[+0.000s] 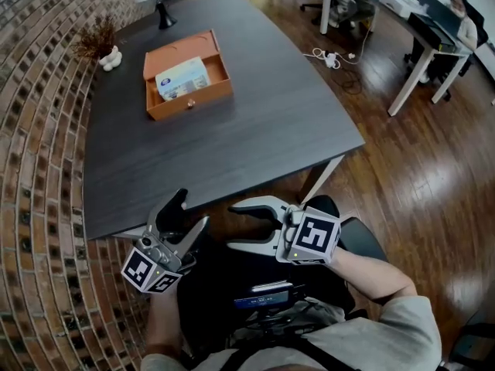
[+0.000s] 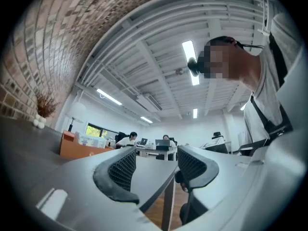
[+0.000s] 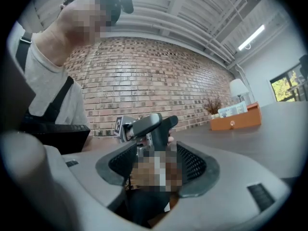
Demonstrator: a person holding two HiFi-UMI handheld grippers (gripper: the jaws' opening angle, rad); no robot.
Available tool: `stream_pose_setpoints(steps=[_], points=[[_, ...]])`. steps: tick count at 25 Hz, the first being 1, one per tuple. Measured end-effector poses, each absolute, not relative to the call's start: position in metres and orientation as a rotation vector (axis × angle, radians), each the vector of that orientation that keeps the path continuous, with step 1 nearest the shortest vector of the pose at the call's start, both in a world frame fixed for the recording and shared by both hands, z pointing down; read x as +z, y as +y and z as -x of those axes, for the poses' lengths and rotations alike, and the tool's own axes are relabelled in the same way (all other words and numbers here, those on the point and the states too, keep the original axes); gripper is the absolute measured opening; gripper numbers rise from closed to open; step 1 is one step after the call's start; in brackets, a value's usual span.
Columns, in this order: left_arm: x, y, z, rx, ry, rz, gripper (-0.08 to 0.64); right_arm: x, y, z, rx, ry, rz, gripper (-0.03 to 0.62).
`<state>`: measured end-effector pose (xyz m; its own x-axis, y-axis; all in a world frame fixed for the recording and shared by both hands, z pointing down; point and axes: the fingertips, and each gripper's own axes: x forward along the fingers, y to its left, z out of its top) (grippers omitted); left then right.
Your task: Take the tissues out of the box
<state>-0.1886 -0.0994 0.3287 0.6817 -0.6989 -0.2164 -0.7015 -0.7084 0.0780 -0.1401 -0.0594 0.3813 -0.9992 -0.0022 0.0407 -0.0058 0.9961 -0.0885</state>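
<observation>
**A:** Jaws?
**B:** The left gripper [image 1: 192,209] and right gripper [image 1: 233,228] both stand apart and empty, low by the table's near edge.
**A:** Step?
**B:** Not begun, I'd judge. Next is a long reach to the tissues [image 1: 182,78], lying in the orange box [image 1: 189,103] far left on the dark table [image 1: 255,122]. There is brick [image 1: 39,130] to the left and wood floor [image 1: 402,176] to the right.

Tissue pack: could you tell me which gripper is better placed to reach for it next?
Left, likely: left gripper faces the tissue pack in the box, left of centre; right gripper points sideways.
</observation>
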Motion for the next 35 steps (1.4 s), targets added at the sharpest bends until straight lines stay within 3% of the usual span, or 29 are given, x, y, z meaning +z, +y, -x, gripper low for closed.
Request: stream_pose_setpoints(steps=[15, 18, 22, 35], points=[[0.279, -0.261, 0.23, -0.459, 1.271, 2.465, 0.259, 0.383, -0.065, 0.142, 0.147, -3.102, -0.015, 0.256], [0.277, -0.304, 0.24, -0.643, 1.24, 2.411, 0.318, 0.384, -0.064, 0.143, 0.149, -3.102, -0.012, 0.256], [0.295, -0.356, 0.247, -0.916, 1.135, 2.465, 0.463, 0.383, -0.061, 0.145, 0.132, -3.094, 0.001, 0.256], [0.348, -0.439, 0.286, -1.287, 1.152, 2.623, 0.471, 0.38, -0.058, 0.148, 0.095, -3.092, 0.009, 0.256]])
